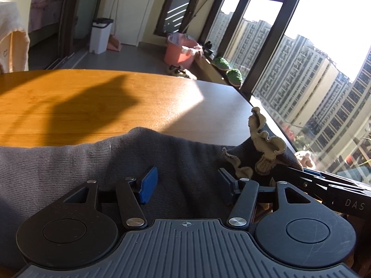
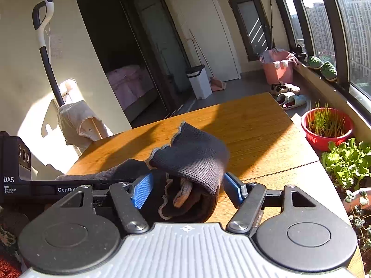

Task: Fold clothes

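Observation:
A dark grey knit garment lies along the near edge of the wooden table. Its beige ruffled trim stands up at the right end. My left gripper hovers low over the cloth with its blue pads wide apart and fabric lying between them, not pinched. In the right wrist view the garment's ruffled end is folded over into a loose roll. My right gripper straddles that roll, jaws open and pads not pressing on it. The left gripper's black body shows at that view's left edge.
The table's right edge runs close to the window sill, where a red pot of grass and leafy plants stand. A pink bucket and white bin sit on the floor beyond. A cloth-draped chair back stands at the left.

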Demonstrator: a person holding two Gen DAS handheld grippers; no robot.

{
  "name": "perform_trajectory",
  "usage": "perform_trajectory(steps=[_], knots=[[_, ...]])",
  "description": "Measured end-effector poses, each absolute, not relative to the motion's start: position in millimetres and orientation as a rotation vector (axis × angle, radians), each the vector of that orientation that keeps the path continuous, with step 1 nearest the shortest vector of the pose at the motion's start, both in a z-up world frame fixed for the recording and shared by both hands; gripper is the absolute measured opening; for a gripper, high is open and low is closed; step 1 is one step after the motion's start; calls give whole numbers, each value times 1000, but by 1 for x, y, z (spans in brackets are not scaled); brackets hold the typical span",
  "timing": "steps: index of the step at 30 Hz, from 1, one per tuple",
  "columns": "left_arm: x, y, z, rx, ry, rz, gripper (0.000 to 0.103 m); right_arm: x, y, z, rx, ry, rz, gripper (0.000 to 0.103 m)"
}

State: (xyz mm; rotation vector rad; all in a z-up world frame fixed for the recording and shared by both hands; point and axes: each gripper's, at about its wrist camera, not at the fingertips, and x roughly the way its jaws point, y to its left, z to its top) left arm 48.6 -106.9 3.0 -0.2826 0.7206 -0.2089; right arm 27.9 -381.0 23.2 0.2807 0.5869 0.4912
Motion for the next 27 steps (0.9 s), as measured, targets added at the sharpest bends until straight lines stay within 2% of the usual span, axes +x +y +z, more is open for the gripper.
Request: perform_trajectory(steps=[4, 6, 7, 8, 10, 14, 20, 24, 27], knots=[[49, -107, 2, -285, 719, -218, 67, 37, -402, 24, 512, 569, 488, 74], [50, -107, 1, -276, 718, -220, 70, 47, -409, 19, 577, 572, 427, 73], [50, -107, 1, -270, 717, -221, 70, 53, -410, 16, 587, 575, 394, 60], [50, -108, 0, -265, 717, -221, 71, 59, -407, 13, 537, 598, 375, 31], [50, -107, 0, -266, 718, -222, 71, 64, -393, 7, 398, 650, 341, 23], [54, -102, 3, -304, 731, -219, 71, 35, -356, 12, 23, 553, 345, 21], [64, -113, 25, -399, 707, -343, 63, -13, -300, 3, -462, 360, 356, 21], [71, -146, 38, -363, 690, -435, 60, -14, -287, -1, -522, 373, 397, 21], [78, -166, 35, -319, 706, -452, 60, -9, -299, 7, -417, 404, 434, 26]])
